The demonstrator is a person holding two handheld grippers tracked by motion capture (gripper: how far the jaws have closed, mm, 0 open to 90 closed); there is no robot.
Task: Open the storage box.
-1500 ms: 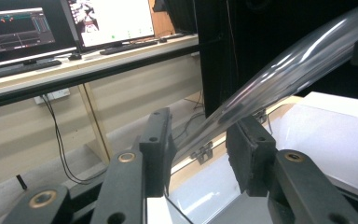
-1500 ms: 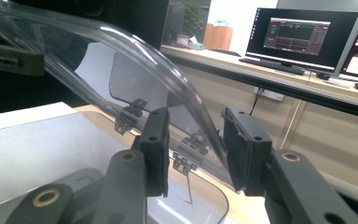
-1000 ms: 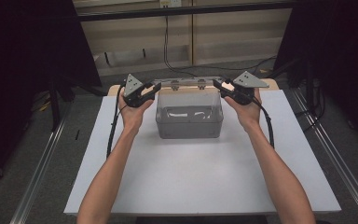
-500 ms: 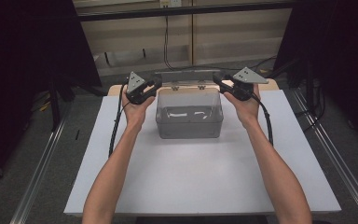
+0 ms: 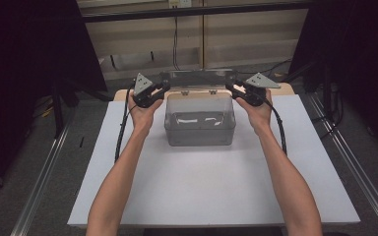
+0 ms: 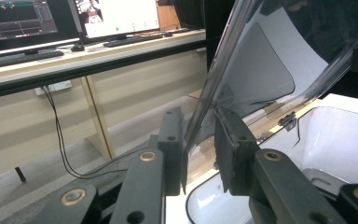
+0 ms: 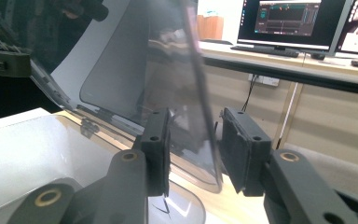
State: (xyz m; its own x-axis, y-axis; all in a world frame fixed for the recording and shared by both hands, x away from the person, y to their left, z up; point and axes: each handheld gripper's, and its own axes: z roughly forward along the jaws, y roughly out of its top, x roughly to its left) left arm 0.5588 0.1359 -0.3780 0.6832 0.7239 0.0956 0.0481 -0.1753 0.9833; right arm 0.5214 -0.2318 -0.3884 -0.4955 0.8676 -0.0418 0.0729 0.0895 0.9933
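Box (image 5: pixel 200 120), clear plastic, is set on the white table (image 5: pixel 202 196) between the two grippers, its hinged lid (image 5: pixel 197 77) raised at the far side and gripped at both ends.

Left gripper (image 5: pixel 163 88): seen in the high view at the lid's left end, carried in the left hand (image 5: pixel 142 110). In the left gripper view the lid's edge (image 6: pixel 214 88) is shown running up between the two black jaws, which have just been closing. One pad (image 6: pixel 173 149) appears to meet the sheet; the other pad (image 6: pixel 230 149) stands close on the far side, though contact there is blurred by reflections. The jaws are taken as clamped on the lid.

Right gripper (image 5: pixel 230 86): seen at the lid's right end, carried in the right hand (image 5: pixel 256 110). In the right gripper view the lid (image 7: pixel 186 84) passes between the jaws, nearer the left pad (image 7: pixel 158 149). A gap is visible between the sheet and the right pad (image 7: pixel 242 149). Whether the lid is pinched or only straddled cannot be told.

Box interior: pale shapes are seen through the front wall in the high view; whether contents or glare is unclear. Beyond each gripper's jaws a rounded white corner of the box is cut off by the frame.

Hinges (image 5: pixel 197 92): two small fittings along the box's rear rim, too small for detail.

Background: desk with monitors (image 6: pixel 116 16) behind the left gripper; more monitors (image 7: pixel 293 21) behind the right gripper, partly cut off.
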